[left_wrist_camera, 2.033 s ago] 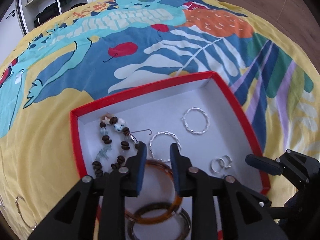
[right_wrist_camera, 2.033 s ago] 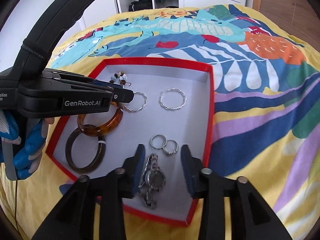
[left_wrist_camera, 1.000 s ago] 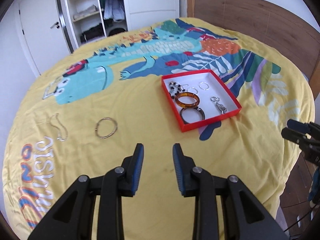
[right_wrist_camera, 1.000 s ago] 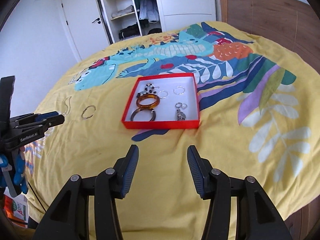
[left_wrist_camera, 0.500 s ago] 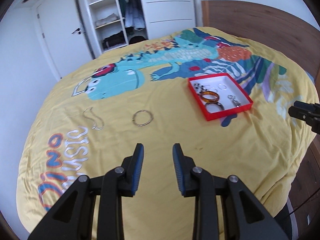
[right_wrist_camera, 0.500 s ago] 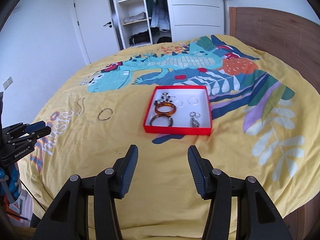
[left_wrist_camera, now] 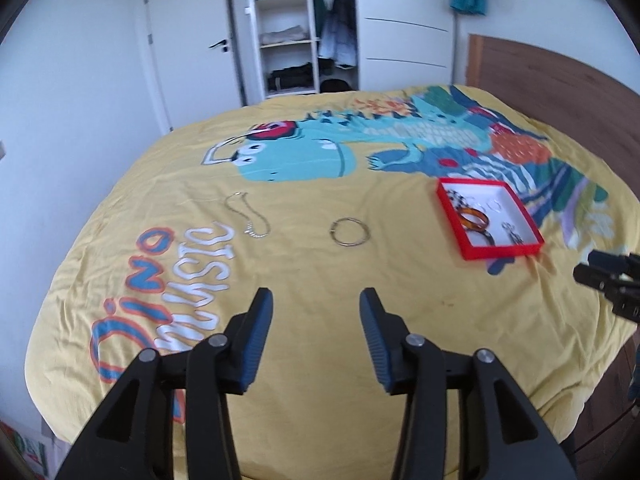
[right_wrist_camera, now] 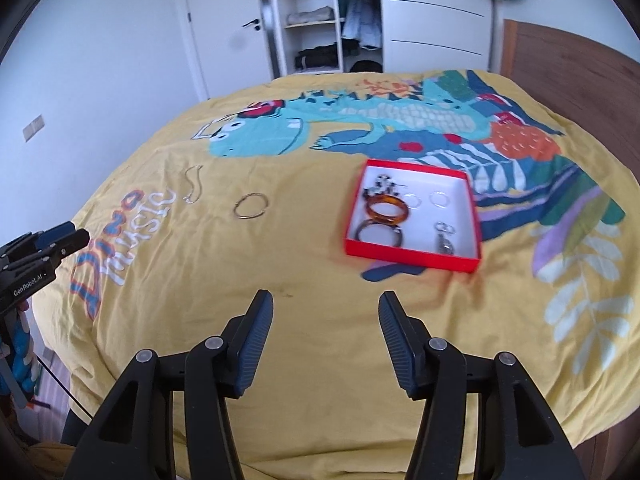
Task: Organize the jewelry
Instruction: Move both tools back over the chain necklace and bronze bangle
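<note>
A red box [right_wrist_camera: 416, 258] with a white inside lies on the yellow bedspread [right_wrist_camera: 304, 340]; it also shows in the left wrist view [left_wrist_camera: 500, 251]. It holds an amber bangle [right_wrist_camera: 386, 209], a dark bangle, a beaded bracelet, silver hoops, rings and a watch. A silver bangle [left_wrist_camera: 350, 232] and a silver chain [left_wrist_camera: 248, 216] lie loose on the bedspread, left of the box; they show in the right wrist view too, the bangle [right_wrist_camera: 251, 206] and the chain [right_wrist_camera: 193, 188]. My left gripper [left_wrist_camera: 316, 312] and right gripper [right_wrist_camera: 326, 312] are open, empty and held high, far back from the jewelry.
An open wardrobe [left_wrist_camera: 296, 32] and a white door [left_wrist_camera: 188, 44] stand behind the bed. A wooden headboard [left_wrist_camera: 560, 88] runs along the right. The left gripper shows at the left edge of the right wrist view [right_wrist_camera: 40, 256].
Both grippers have pulled up and far back from the red box, where they hovered over the jewelry two seconds ago. The left view has swung left. The left jaws have opened wider.
</note>
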`<move>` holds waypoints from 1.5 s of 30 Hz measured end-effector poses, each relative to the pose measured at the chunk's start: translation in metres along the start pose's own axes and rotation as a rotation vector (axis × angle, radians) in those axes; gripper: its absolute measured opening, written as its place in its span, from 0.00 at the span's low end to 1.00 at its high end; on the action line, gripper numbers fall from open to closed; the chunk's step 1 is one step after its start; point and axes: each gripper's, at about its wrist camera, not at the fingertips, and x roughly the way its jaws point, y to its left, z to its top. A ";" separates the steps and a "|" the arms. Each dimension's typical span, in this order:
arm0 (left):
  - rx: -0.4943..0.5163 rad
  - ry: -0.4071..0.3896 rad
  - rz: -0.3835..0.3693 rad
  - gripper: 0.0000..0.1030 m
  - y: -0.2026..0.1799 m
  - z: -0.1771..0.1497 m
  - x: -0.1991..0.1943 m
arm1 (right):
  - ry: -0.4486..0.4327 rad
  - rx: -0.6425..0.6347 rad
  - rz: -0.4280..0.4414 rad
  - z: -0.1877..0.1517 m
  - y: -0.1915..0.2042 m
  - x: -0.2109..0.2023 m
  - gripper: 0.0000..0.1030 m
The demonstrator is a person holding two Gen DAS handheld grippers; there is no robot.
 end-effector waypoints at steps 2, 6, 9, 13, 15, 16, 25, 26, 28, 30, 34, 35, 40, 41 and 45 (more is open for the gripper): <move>-0.026 0.001 0.016 0.45 0.011 -0.002 0.002 | 0.013 -0.017 0.007 0.003 0.012 0.008 0.54; -0.068 0.022 0.031 0.48 0.032 -0.010 0.010 | 0.036 -0.023 0.027 0.005 0.030 0.025 0.54; -0.096 0.046 0.041 0.48 0.046 -0.016 0.020 | 0.068 -0.043 0.038 0.006 0.043 0.042 0.54; -0.126 0.070 0.054 0.48 0.060 -0.020 0.034 | 0.110 -0.071 0.059 0.008 0.059 0.065 0.54; -0.140 0.079 0.060 0.48 0.065 -0.019 0.042 | 0.124 -0.084 0.068 0.010 0.067 0.075 0.54; -0.143 0.081 0.060 0.48 0.067 -0.019 0.044 | 0.129 -0.089 0.073 0.011 0.070 0.079 0.54; -0.156 0.130 0.069 0.48 0.075 -0.012 0.079 | 0.178 -0.119 0.122 0.026 0.091 0.126 0.55; -0.156 0.137 0.071 0.48 0.076 -0.012 0.083 | 0.185 -0.119 0.128 0.027 0.092 0.132 0.55; -0.157 0.151 0.072 0.48 0.075 -0.011 0.091 | 0.194 -0.118 0.136 0.027 0.093 0.140 0.55; -0.157 0.161 0.073 0.48 0.075 -0.011 0.098 | 0.204 -0.119 0.143 0.028 0.094 0.148 0.55; -0.155 0.183 0.072 0.48 0.073 -0.010 0.111 | 0.219 -0.117 0.148 0.027 0.092 0.160 0.55; -0.154 0.187 0.072 0.49 0.073 -0.010 0.113 | 0.223 -0.113 0.150 0.028 0.091 0.163 0.55; -0.154 0.221 0.076 0.49 0.073 -0.013 0.129 | 0.239 -0.112 0.157 0.028 0.088 0.175 0.55; -0.155 0.228 0.079 0.49 0.074 -0.014 0.132 | 0.242 -0.112 0.158 0.028 0.088 0.178 0.55; -0.162 0.265 0.088 0.49 0.077 -0.021 0.147 | 0.245 -0.112 0.165 0.033 0.084 0.189 0.55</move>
